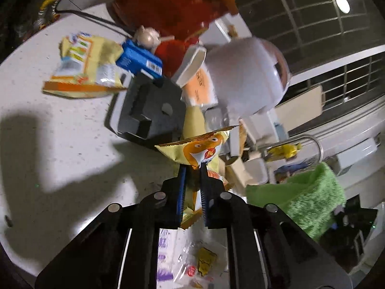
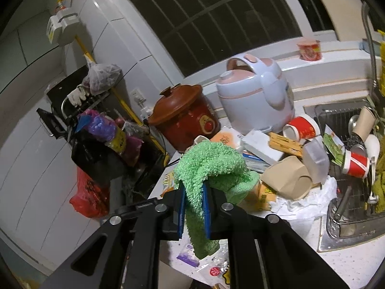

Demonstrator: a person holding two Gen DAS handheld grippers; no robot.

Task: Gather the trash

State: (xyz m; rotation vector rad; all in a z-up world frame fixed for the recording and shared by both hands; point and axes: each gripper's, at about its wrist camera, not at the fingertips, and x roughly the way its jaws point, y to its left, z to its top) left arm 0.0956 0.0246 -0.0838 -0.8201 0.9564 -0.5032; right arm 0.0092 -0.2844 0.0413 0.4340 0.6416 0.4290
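My left gripper is shut on a yellow snack wrapper with an orange cartoon face and holds it above the white counter. My right gripper is shut on a green towel, which drapes over and between its fingers; the towel also shows at the right of the left wrist view. More trash lies on the counter: a yellow chip bag, a blue carton, clear plastic wrappers, brown paper boxes and red paper cups.
A white and pink rice cooker and a red clay pot stand at the back of the counter. A sink full of dishes is at the right. A black scale sits mid-counter. Bags hang off the left edge.
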